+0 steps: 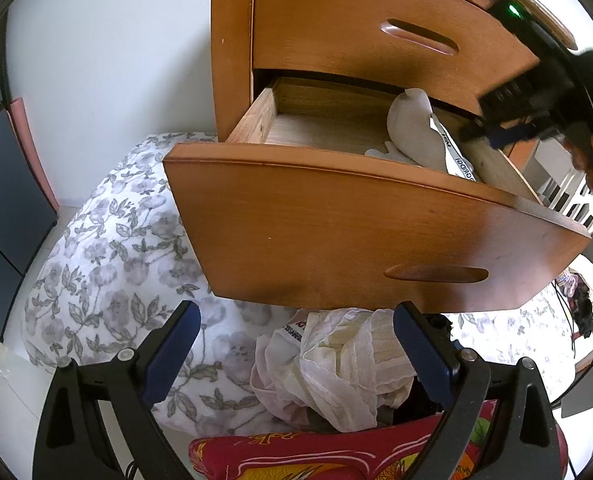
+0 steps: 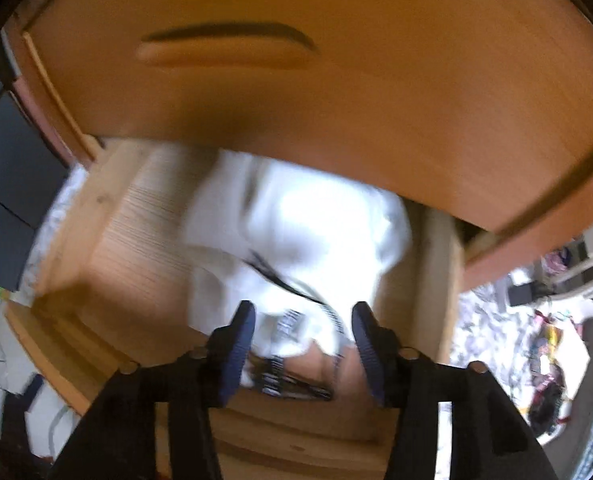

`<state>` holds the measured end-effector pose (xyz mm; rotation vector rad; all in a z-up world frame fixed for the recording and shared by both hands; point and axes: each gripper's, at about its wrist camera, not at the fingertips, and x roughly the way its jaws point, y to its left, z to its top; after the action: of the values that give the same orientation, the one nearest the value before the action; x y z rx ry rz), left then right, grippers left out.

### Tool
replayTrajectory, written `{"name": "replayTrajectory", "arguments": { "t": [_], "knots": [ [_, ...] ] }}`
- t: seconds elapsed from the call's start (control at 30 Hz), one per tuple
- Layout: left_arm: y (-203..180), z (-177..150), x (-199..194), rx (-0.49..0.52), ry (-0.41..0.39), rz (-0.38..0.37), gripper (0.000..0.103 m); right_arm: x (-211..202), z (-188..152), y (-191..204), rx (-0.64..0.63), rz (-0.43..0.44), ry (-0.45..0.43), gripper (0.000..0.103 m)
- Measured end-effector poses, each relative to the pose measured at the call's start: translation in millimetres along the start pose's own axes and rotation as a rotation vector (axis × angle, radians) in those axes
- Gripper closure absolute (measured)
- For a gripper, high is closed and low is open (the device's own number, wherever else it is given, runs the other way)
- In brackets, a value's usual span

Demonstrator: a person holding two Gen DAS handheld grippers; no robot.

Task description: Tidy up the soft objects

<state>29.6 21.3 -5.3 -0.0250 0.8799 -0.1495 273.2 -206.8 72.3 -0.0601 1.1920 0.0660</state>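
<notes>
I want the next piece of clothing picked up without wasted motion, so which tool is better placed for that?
Left, probably. The left tool hangs open right over the pile of crumpled white clothes on the bed, pads either side. The right tool is open above the white garment lying in the drawer.

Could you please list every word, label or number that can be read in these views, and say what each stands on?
No text reads whole.
Band on the white garment in the drawer: dark letters, too skewed to read.
White item in the clothes pile: partial letters, cut off.
Right wrist view: the band's print is blurred.
</notes>
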Motion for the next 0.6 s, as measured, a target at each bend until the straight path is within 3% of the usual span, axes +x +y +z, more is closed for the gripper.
{"name": "replayTrajectory", "arguments": {
  "t": [0.2, 0.37, 0.6],
  "knots": [
    [1, 0, 1, -0.005, 0.002, -0.006, 0.006, -1, 17, 37, -0.022, 0.075, -0.033, 0.041],
    [1, 0, 1, -0.006, 0.002, -0.011, 0.006, 26, 26, 56, -0.068, -0.025, 0.000, 0.039],
    [2, 0, 2, -0.011, 0.006, -0.019, 0.006, 51, 32, 58, -0.050, -0.071, 0.056, 0.039]
  ]
}}
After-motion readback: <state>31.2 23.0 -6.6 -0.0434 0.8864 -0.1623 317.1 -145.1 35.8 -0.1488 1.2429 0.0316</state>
